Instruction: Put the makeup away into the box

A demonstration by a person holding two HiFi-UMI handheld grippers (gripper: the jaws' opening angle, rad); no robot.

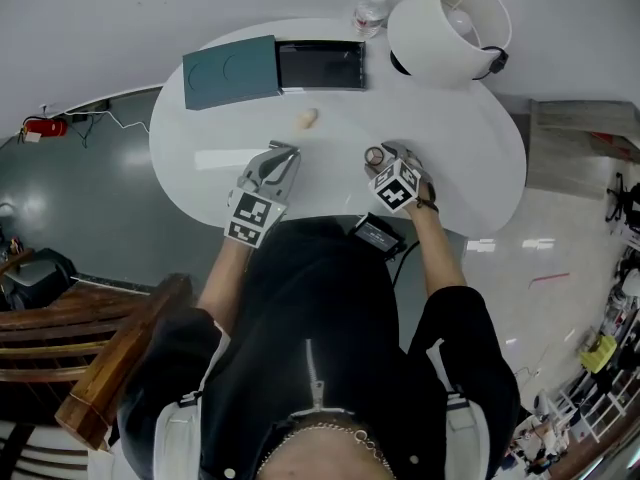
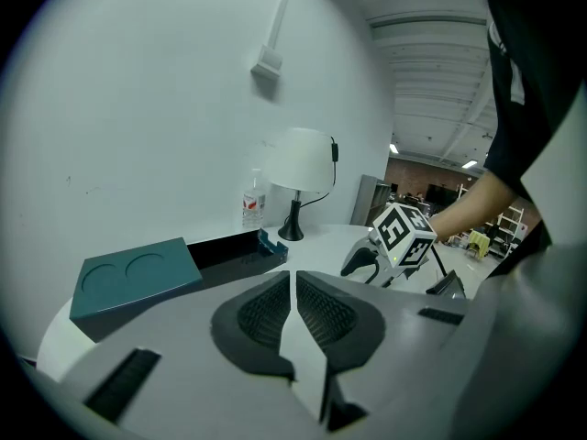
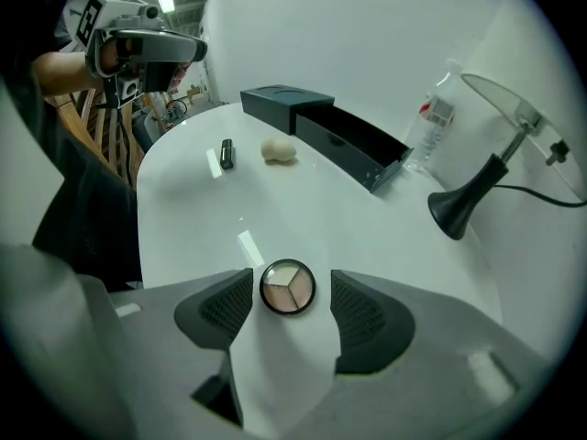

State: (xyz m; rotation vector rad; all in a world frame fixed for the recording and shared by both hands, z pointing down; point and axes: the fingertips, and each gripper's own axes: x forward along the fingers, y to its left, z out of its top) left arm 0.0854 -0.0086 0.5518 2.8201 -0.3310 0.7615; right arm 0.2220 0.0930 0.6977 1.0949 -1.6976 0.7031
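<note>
A round eyeshadow compact [image 3: 288, 287] lies flat on the white table [image 3: 303, 209], between the pads of my right gripper [image 3: 292, 280]; the jaws stand open with a small gap on each side. The head view shows the compact [image 1: 374, 155] just left of that gripper [image 1: 387, 154]. A beige sponge [image 3: 279, 150] and a small dark tube [image 3: 227, 153] lie further off. The dark open box [image 1: 320, 65] sits at the table's far side, with its teal lid [image 1: 230, 71] beside it. My left gripper [image 1: 284, 153] hovers shut and empty, its pads [image 2: 275, 314] meeting at the tips.
A white lamp [image 1: 450, 18] with a black stem [image 3: 477, 195] and a water bottle [image 1: 371, 10] stand at the back right. The sponge [image 1: 307, 118] lies between the grippers and the box. A wooden chair [image 1: 110, 358] is at my left.
</note>
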